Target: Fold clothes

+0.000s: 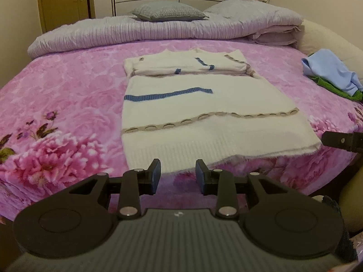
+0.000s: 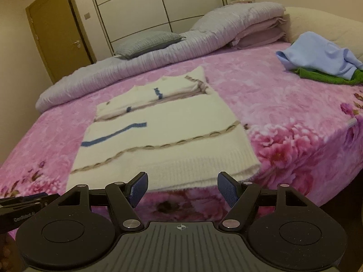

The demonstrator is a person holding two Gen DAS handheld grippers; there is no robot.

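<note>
A white knitted sweater (image 1: 204, 113) with blue and beige stripes lies flat on the pink floral bed, its upper part folded over at the far end. It also shows in the right wrist view (image 2: 163, 136). My left gripper (image 1: 178, 172) is open and empty, just in front of the sweater's ribbed hem near its left side. My right gripper (image 2: 181, 188) is open and empty, just in front of the hem near its right corner. The right gripper's body shows at the right edge of the left wrist view (image 1: 340, 141).
A pile of light blue (image 2: 317, 52) and green (image 2: 326, 77) clothes lies at the right of the bed. A rolled lilac duvet (image 1: 158, 31) and grey pillow (image 1: 168, 11) lie along the far side. The bed's near edge (image 2: 295, 195) drops off below the grippers.
</note>
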